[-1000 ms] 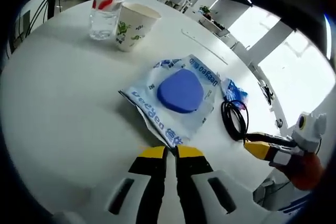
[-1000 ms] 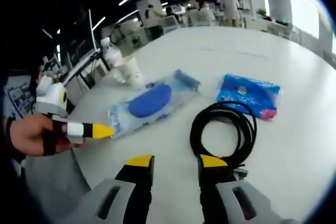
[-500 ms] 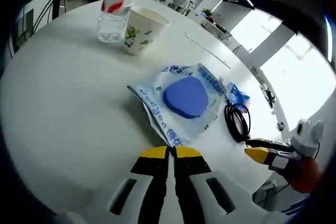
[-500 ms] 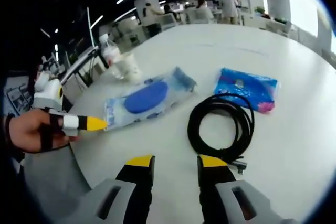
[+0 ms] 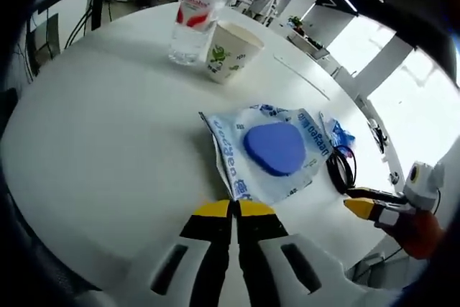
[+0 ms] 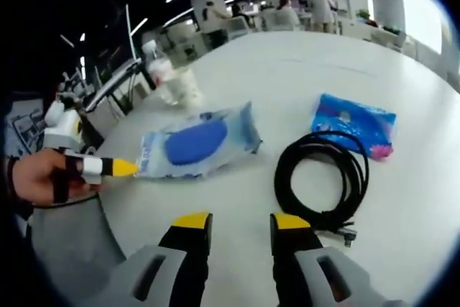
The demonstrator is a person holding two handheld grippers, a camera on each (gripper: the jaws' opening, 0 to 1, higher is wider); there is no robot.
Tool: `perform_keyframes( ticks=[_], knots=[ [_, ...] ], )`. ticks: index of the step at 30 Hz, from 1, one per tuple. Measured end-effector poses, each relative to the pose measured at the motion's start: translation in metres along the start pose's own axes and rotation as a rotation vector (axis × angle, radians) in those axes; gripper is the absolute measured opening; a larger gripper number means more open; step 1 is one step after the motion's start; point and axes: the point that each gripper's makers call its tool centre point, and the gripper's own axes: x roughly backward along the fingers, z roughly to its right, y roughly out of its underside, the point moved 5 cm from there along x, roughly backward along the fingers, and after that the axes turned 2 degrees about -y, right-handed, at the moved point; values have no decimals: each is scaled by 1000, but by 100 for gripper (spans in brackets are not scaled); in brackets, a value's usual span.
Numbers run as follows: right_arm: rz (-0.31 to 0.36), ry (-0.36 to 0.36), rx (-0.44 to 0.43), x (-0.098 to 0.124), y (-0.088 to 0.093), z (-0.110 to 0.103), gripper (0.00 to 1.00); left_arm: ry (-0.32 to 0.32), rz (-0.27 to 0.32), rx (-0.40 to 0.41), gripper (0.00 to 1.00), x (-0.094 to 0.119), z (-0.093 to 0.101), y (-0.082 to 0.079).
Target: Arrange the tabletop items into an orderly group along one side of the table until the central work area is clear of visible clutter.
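Observation:
A clear printed packet with a blue pad inside (image 5: 273, 147) lies on the round white table (image 5: 108, 127). My left gripper (image 5: 233, 210) is shut on its near corner; in the right gripper view that gripper (image 6: 118, 168), held by a hand, meets the packet (image 6: 195, 141) at its left end. My right gripper (image 6: 241, 222) stands open above bare table, with nothing between its jaws, and its yellow tip (image 5: 359, 205) shows at the table's right edge. A black cable coil (image 6: 323, 177) and a blue tissue pack (image 6: 353, 124) lie right of the packet.
A water bottle (image 5: 192, 23) and a printed paper cup (image 5: 231, 49) stand together at the table's far side, seen also as the bottle (image 6: 159, 70) and cup (image 6: 185, 85). The table edge runs close below both grippers. Office desks and people fill the background.
The packet has slid and turned with my shut left gripper, away from the cable coil and tissue pack. The right gripper has stayed open in much the same place.

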Motion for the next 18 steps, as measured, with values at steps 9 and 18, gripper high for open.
perform_keyframes(
  ticks=[9, 18],
  knots=[
    [4, -11, -5, -3, -6, -2, 31, -46, 8, -20, 0, 21, -28, 8],
    [13, -40, -2, -12, -15, -21, 31, -98, 39, 47, 0, 34, -50, 10]
  ],
)
